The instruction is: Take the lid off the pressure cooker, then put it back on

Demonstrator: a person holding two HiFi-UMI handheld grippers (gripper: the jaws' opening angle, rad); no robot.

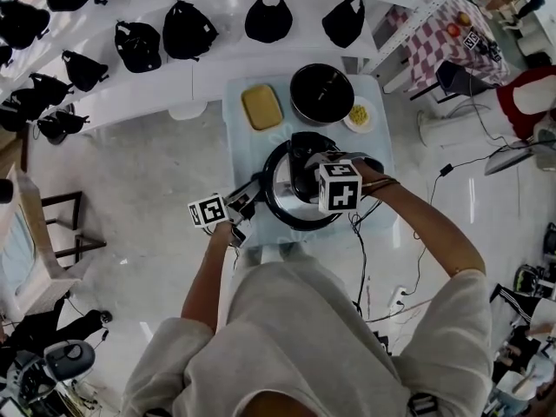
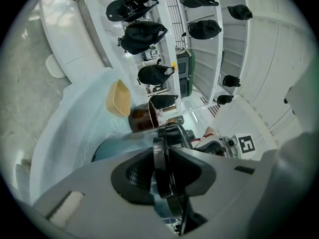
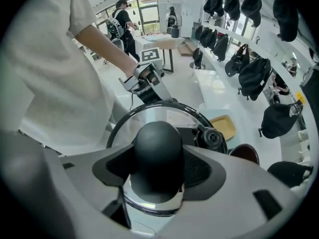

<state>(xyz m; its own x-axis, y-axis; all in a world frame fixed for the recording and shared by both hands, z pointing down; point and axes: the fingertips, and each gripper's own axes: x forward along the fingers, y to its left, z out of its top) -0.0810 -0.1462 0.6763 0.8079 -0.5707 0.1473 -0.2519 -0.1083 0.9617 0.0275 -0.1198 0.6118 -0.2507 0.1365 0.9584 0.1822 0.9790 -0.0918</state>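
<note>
Table (image 1: 239, 102) edge beside cooker (image 1: 291, 208) (floor (image 1: 139, 189) beyond); left jaws clamp handle (image 2: 160, 164), right jaws clasp knob (image 3: 158, 153).

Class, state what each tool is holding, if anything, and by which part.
Left tool grips the pressure cooker by its side handle; right tool grips the lid by its black knob.

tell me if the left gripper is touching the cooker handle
Touching. The left gripper view shows the left gripper clamped on both faces of the cooker handle.
</note>
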